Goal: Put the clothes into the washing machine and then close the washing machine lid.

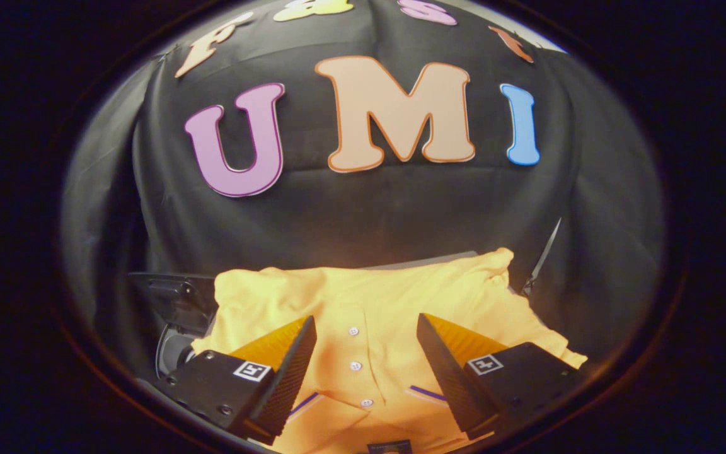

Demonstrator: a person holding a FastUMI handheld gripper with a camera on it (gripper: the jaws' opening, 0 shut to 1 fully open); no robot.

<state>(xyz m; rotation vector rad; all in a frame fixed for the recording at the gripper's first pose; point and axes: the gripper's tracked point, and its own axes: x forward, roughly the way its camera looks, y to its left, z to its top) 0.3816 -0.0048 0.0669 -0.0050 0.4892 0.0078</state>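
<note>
Left of the yellow-orange polo shirt with white buttons point(394, 296), a dark device with a round grey part point(177, 321) sits partly tucked under the shirt's edge; what it is cannot be told. The shirt lies spread flat, its collar and button placket toward the tool point(366, 328). The tool stands wide, holding nothing, with its two fingers either side of the placket and the three buttons showing in the gap between them. Whether the fingertips touch the cloth cannot be told. Right of the shirt, a thin pale strip point(542, 255) stands slanted against the black cloth wall point(363, 214).
</note>
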